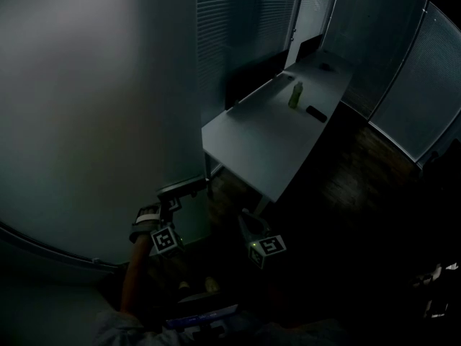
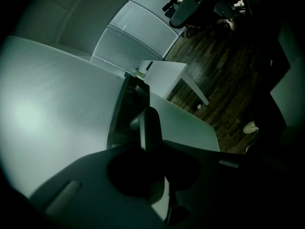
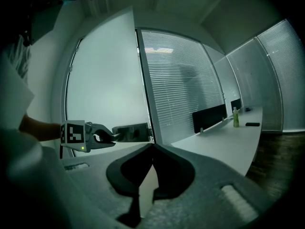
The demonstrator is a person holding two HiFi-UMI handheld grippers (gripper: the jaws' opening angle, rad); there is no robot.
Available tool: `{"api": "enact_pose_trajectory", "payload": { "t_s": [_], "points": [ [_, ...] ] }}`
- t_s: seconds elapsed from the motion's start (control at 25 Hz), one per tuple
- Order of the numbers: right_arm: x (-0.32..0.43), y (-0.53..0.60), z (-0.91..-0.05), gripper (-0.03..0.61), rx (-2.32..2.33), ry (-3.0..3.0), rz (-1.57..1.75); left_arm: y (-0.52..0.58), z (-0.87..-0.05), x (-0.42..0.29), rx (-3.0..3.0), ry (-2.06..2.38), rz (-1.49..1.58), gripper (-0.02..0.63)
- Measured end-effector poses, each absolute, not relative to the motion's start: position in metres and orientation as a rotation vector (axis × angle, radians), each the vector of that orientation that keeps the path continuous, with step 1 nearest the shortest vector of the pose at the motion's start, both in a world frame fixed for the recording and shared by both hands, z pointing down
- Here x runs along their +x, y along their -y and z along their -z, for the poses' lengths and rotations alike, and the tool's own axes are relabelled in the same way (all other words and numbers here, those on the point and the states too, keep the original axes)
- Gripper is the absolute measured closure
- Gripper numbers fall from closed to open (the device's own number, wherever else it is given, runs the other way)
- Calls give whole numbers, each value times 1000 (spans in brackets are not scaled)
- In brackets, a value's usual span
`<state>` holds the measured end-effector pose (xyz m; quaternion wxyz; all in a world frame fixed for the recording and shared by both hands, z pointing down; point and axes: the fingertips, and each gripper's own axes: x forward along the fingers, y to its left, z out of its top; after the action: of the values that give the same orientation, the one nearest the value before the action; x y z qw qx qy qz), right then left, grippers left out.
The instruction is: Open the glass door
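The left gripper [image 3: 112, 135] is clamped narrow on the door handle [image 2: 151, 126], whose lever stands between its jaws. The handle sits low on the edge of the frosted glass door [image 1: 94, 114]. The right gripper [image 3: 152, 146] hangs beside the left gripper, apart from the door, with its jaws together on nothing. The corner of a white table [image 1: 252, 146] lies near the door's edge. On it stands 1 green bottle [image 1: 295, 95], contents unclear, with a dark flat thing [image 1: 315, 113] just beside. Blinds [image 1: 245, 20] line the walls behind.
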<state>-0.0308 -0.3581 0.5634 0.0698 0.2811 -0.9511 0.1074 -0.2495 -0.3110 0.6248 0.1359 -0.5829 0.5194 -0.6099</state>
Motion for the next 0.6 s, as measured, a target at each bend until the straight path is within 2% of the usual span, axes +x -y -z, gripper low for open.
{"api": "enact_pose_trajectory", "payload": {
  "t_s": [0.6],
  "points": [
    [-5,310,-568,577,939,2817,-318,271,-627,-215,-1717,-1417,1718,568]
  ]
}}
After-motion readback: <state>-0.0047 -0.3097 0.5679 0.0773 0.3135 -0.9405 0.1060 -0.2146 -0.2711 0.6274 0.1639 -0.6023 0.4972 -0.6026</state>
